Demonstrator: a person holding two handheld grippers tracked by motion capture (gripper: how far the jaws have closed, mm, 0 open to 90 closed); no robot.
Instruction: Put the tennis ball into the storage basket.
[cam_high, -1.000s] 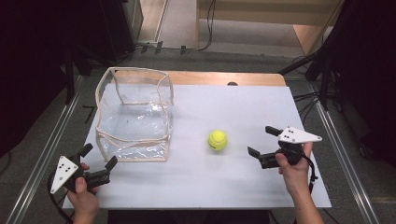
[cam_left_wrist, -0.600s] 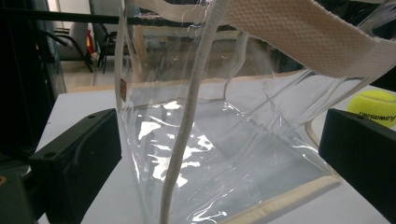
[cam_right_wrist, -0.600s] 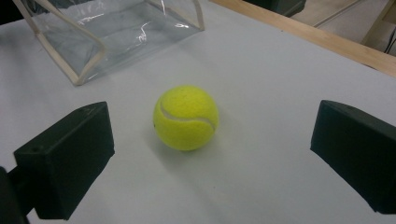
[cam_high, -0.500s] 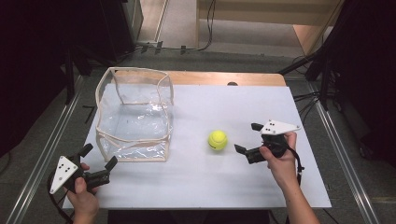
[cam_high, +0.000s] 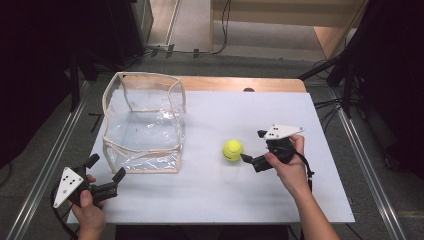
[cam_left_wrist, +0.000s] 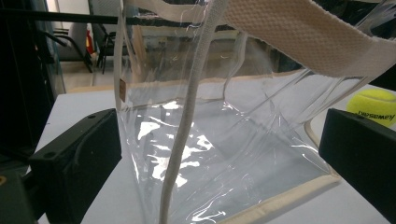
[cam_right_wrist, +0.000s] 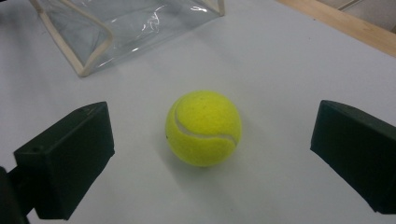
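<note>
- While the tennis ball (cam_high: 233, 149) rests on the white table top (cam_high: 220, 200), the right gripper (cam_high: 253, 146) sits just beside it on the person's right, jaws spread wide and pointing at the ball.
- Seen in the right gripper view, the tennis ball (cam_right_wrist: 203, 128) lies between the two black jaws but ahead of them, touching neither; nothing is clamped.
- To the ball's left stands a clear plastic bag (cam_high: 143, 125) with cream fabric edging, open at the top and upright, well apart from the ball.
- At the table's near left corner the left gripper (cam_high: 106, 169) is held in the person's left hand (cam_high: 89, 210), jaws apart and empty, aimed at the bag's near corner.
- Through the left gripper view, the bag (cam_left_wrist: 210, 140) is close ahead between the open jaws, with the ball (cam_left_wrist: 376, 107) visible beyond it at the right.
</note>
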